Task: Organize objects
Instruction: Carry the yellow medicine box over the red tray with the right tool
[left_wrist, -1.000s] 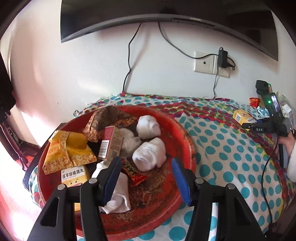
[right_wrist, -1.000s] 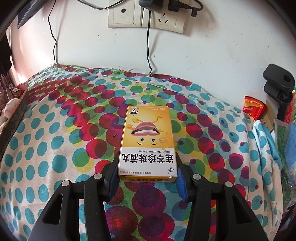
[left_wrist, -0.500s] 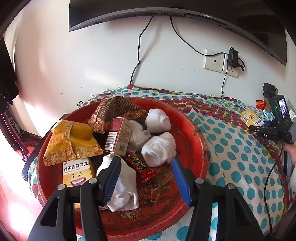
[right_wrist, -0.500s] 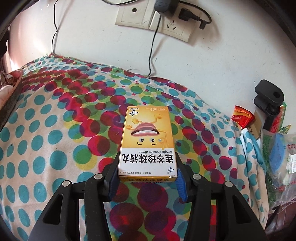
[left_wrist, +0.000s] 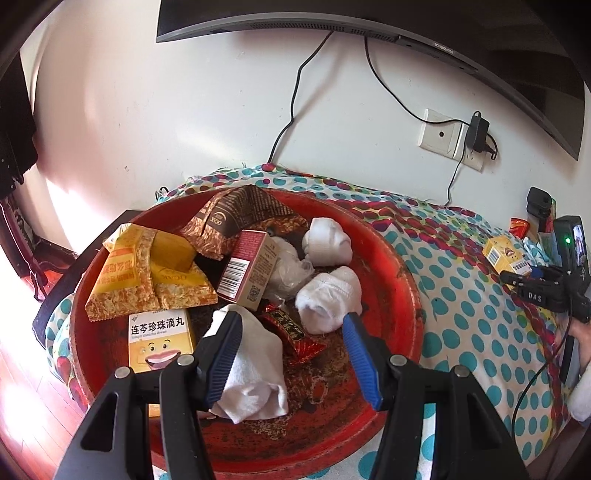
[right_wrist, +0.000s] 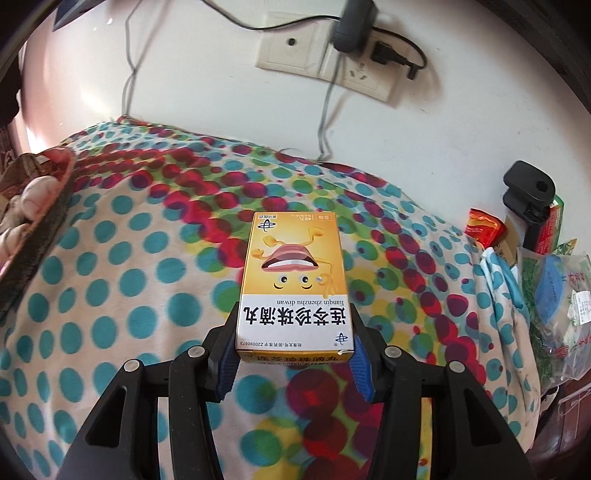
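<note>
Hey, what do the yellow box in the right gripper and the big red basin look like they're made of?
Yellow box: printed cardboard with a slight sheen; crisp folded edges and a flap seam at the near end. Red basin: looks like hard plastic or lacquered ware with a worn finish; rigid rolled rim, dark scuffs. I can't tell which.

Round red plastic basin cut off at bottom edge; white rolled cloth partly hidden behind left gripper finger.

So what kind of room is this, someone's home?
Probably a home living room or bedroom: a TV hangs on the wall, a charger is plugged in beneath it, and a polka-dot cloth covers the surface.
</note>
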